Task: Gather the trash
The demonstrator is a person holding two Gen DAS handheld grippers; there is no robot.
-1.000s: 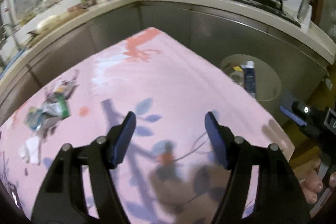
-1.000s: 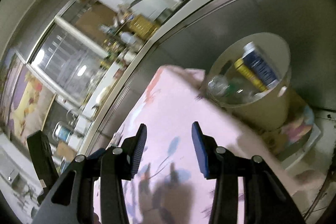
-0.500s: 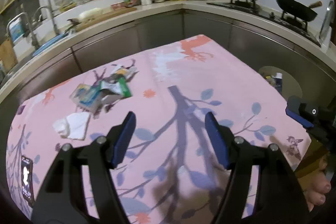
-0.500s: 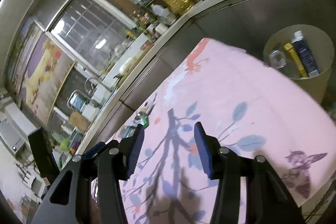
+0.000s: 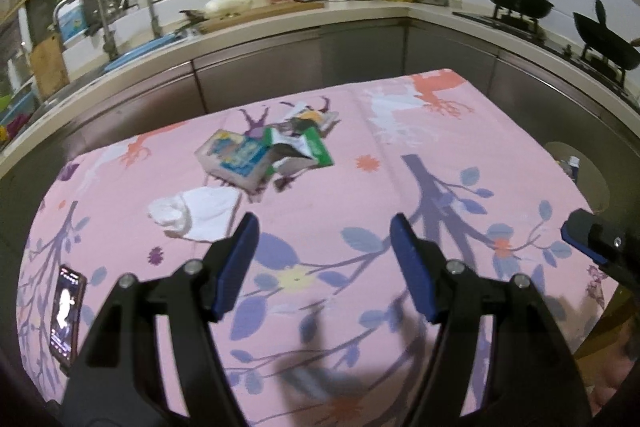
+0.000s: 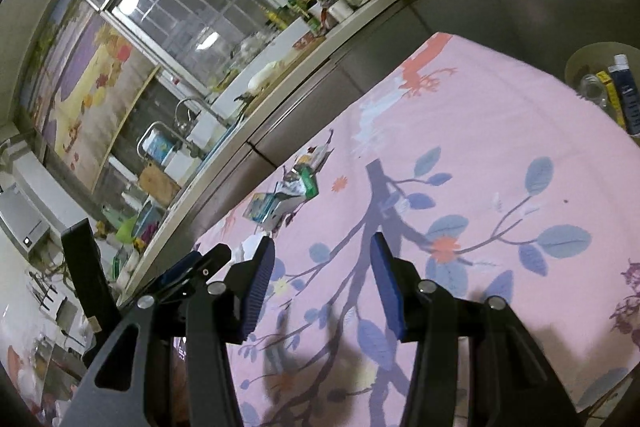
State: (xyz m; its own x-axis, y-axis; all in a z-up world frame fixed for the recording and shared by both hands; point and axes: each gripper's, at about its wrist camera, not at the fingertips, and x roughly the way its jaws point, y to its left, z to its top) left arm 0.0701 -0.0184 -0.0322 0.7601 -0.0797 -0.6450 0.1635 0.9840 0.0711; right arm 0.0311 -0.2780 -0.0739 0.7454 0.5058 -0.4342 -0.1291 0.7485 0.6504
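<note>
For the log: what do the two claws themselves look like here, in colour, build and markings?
Both match. The left claw and right claw each have two matte black plastic arms with triangular cut-outs and silver pivot bolts, ending in dark blue ribbed pads. No cables, labels or sleeves show. In the left view, the right claw's blue-tipped black body shows at the edge.

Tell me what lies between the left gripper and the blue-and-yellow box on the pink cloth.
In the left wrist view, a crumpled white tissue lies between the open left gripper and the blue-and-yellow box; otherwise only bare pink tablecloth.
</note>
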